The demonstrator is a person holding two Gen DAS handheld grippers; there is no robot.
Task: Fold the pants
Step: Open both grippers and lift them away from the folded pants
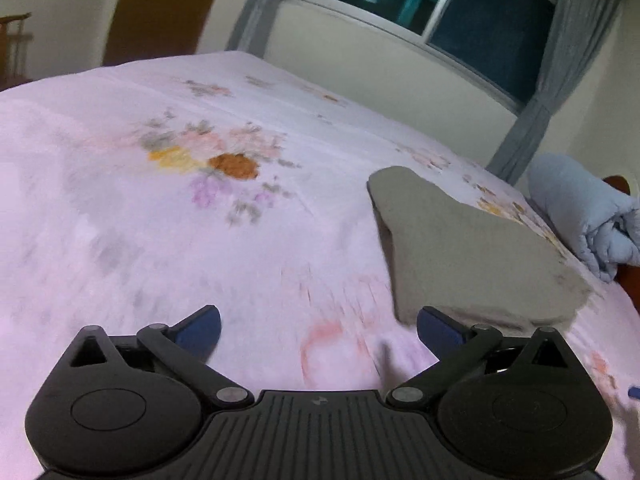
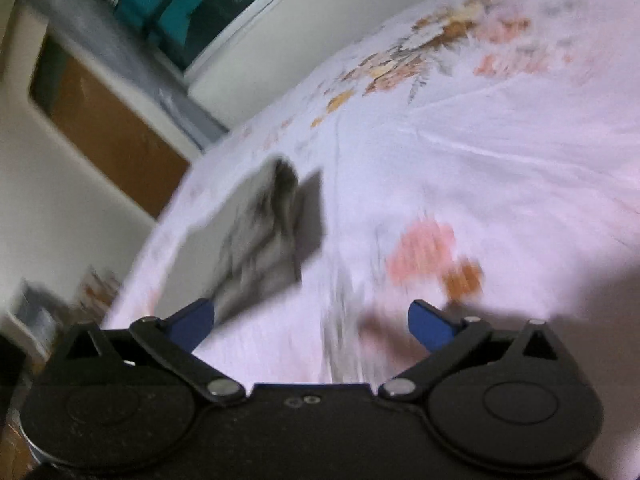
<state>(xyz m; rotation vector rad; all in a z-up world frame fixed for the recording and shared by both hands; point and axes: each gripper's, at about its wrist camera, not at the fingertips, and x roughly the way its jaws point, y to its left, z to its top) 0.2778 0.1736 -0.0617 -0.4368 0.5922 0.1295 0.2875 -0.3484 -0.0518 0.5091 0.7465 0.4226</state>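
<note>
1. Looking along our left gripper [image 1: 319, 330], we see its blue fingers [image 1: 200, 330] spread wide apart with nothing between them; only the bed sheet [image 1: 160, 240], pale with printed flowers, lies below.
2. To the right in that view lie the grey pants [image 1: 460, 248], folded into a flat bundle on the bed; their near edge sits just beyond the right finger, and we cannot tell whether the two touch.
3. Farther right, a rolled light-blue quilt [image 1: 588, 216] rests at the bed's edge; a window [image 1: 440, 4] with grey curtains [image 1: 560, 80] stands behind.
4. Along our right gripper [image 2: 311, 324], the fingers [image 2: 430, 326] also stand wide apart and empty; the view is blurred.
5. There the pants [image 2: 260, 240] lie on the sheet to the left, beyond the left finger.
</note>
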